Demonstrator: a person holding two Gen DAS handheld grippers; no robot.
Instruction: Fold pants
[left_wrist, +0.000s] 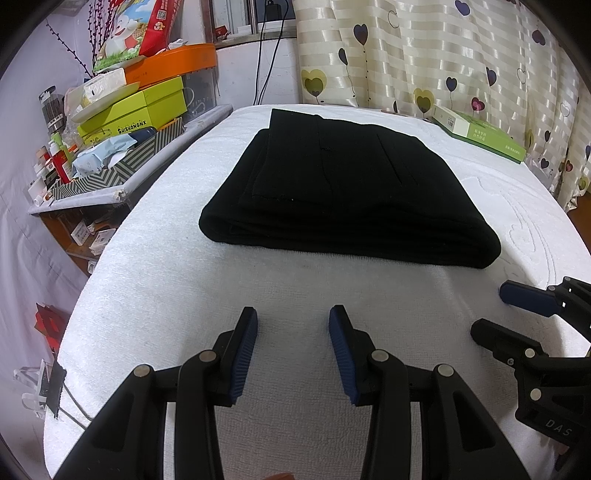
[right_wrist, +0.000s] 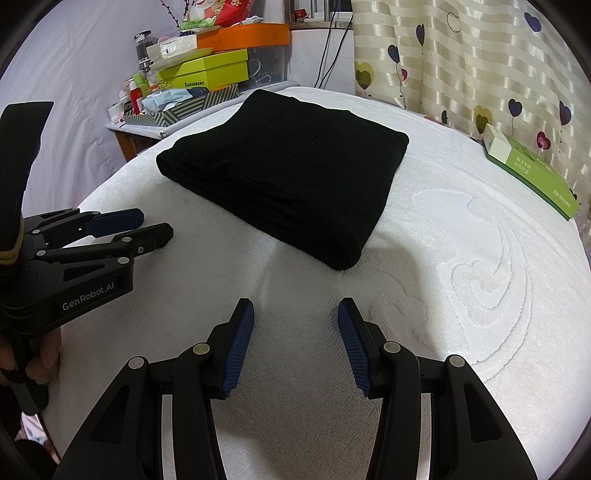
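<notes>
The black pants lie folded into a compact rectangle on the white towel-covered table; the right wrist view shows the same bundle left of centre. My left gripper hovers over bare towel in front of the bundle, open, with nothing between its blue pads. My right gripper is also open and empty, short of the pants' near corner. Each gripper shows in the other's view: the right one at the right edge, the left one at the left, held by a hand.
A cluttered side shelf with green and orange boxes stands left of the table. A green-and-white box lies at the table's far right edge. A heart-patterned curtain hangs behind. Cables run down the back wall.
</notes>
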